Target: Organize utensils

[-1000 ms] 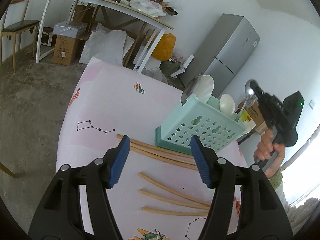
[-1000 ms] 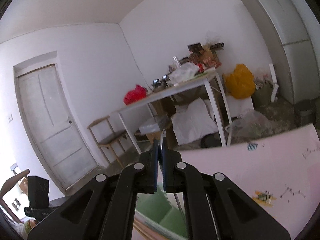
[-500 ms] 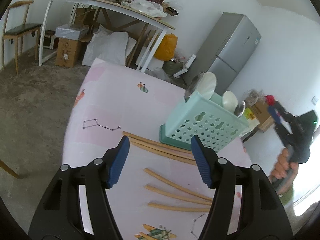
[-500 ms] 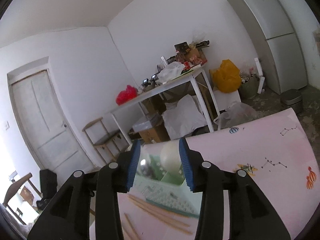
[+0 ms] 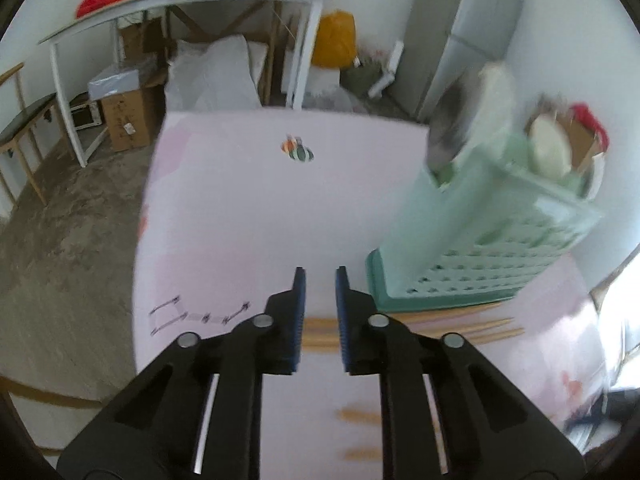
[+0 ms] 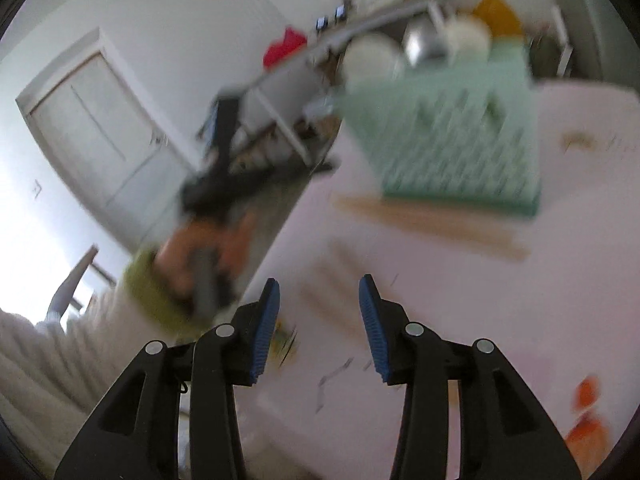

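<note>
Both wrist views were blurred by motion, the right one more so

Left tongs (image 5: 320, 280): I read the jaws as closing, only a narrow gap left between the blue pads (image 5: 299, 312). Nothing was pinched; through the gap I saw bare pink tablecloth (image 5: 240, 208) and, nearer the camera, the ends of a pair of wooden chopsticks (image 5: 320, 330) lying under the pads. Whether the pads touched them I could not tell. Those sticks ran off to the right of the tongs, past the foot of the mint-green utensil caddy (image 5: 492, 248), which stood ahead and to the right. White spoon bowls (image 5: 494, 100) stuck up out of it. More chopsticks (image 5: 358, 416) lay low down between the black tong arms

Right tongs (image 6: 319, 308): I noted the jaws partly apart and empty, blue pads (image 6: 266, 324) clear of everything. Loose chopsticks (image 6: 332, 280) lay on the cloth just ahead, between the pad tips. A longer pair (image 6: 432, 228) lay further ahead, along the front of the caddy (image 6: 448, 132), which sat ahead and slightly right, with a metal spoon (image 6: 424, 44) and white spoons (image 6: 372, 60) standing in it

To the left of the right tongs I saw the person's hand (image 6: 200, 248), green cuff (image 6: 152, 292) and pale sleeve (image 6: 52, 352), gripping the handle of the other tool
</note>
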Demonstrator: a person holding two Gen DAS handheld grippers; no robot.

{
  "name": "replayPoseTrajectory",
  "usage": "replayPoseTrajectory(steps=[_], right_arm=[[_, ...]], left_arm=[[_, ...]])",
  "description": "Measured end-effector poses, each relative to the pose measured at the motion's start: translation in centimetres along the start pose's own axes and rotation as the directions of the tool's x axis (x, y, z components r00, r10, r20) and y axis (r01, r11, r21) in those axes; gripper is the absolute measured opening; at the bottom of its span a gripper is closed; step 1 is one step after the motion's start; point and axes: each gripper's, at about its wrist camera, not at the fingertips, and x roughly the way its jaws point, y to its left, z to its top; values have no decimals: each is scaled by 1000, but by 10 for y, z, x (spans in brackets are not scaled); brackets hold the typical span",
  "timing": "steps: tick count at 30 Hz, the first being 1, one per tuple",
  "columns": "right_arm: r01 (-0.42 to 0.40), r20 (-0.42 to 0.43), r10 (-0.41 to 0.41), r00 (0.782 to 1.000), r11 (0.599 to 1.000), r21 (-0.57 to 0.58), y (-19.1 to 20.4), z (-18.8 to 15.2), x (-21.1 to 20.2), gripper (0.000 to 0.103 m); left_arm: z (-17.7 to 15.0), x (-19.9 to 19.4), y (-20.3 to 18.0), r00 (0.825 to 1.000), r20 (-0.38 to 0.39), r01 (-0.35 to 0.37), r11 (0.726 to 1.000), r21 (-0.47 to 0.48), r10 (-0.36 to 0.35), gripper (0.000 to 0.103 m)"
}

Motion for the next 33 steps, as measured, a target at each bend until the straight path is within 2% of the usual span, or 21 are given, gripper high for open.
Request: replayPoseTrajectory(steps=[1, 5, 8, 16, 20, 23, 27, 33], right_arm=[[-7, -50, 7, 999, 1000, 1, 5, -9, 9, 41], [-6, -147, 8, 989, 1000, 12, 12, -29, 26, 41], [29, -183, -21, 983, 999, 39, 7, -38, 30, 41], [124, -204, -77, 976, 966, 225, -39, -37, 15, 41], [122, -202, -58, 978, 938, 323, -55, -40, 4, 41], [145, -193, -80, 978, 925, 350, -56, -40, 1, 41], [164, -173, -103, 980, 907, 388, -58, -40, 1, 41], [201, -155, -148, 977, 886, 419, -61, -35, 8, 41]], left_arm=[[2, 8, -3, 1000, -20, -1, 1000, 10, 1, 6], [0, 39, -7, 994, -107, 12, 999, 45, -7, 2], [-5, 40, -10, 994, -113, 12, 997, 77, -3, 0], [-28, 17, -22, 979, -194, 83, 990, 112, -60, 0], [-50, 3, -31, 969, -230, 120, 986, 119, -90, 0], [-61, -6, -37, 962, -249, 141, 983, 117, -108, 0], [-80, -21, -43, 946, -284, 190, 978, 82, -160, 0], [-107, -41, -47, 930, -299, 230, 973, 27, -211, 0]])
